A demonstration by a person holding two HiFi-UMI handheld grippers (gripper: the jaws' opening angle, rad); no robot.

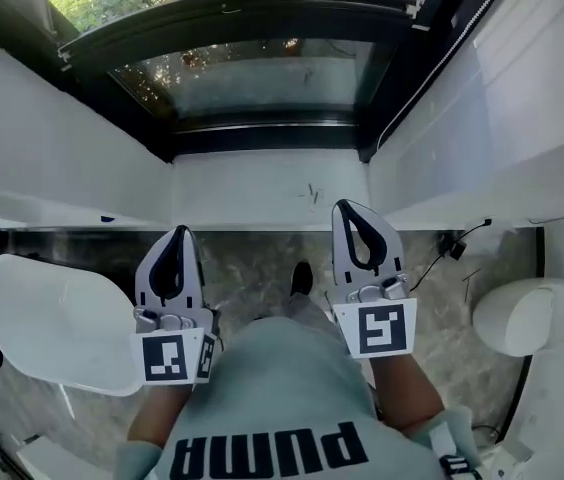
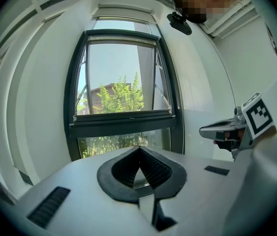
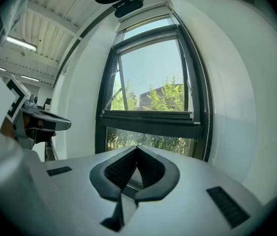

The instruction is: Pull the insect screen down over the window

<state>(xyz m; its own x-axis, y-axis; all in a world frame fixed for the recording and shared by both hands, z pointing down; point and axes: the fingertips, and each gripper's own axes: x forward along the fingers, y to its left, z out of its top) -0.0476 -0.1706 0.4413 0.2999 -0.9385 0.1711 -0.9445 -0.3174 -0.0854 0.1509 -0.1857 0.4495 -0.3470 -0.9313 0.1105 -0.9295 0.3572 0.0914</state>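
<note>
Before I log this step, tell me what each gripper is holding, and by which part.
Nothing. The left gripper and the right gripper are both shut and empty, facing the window.

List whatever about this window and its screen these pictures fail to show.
Insect screen: no mesh or pull bar distinguishable in any view.
Window top: cut off by the head view's upper edge.
Window's bottom edge: hidden behind the shut left gripper and shut right gripper in their own views.
White rounded thing, head view's right: too distorted to identify.
</note>
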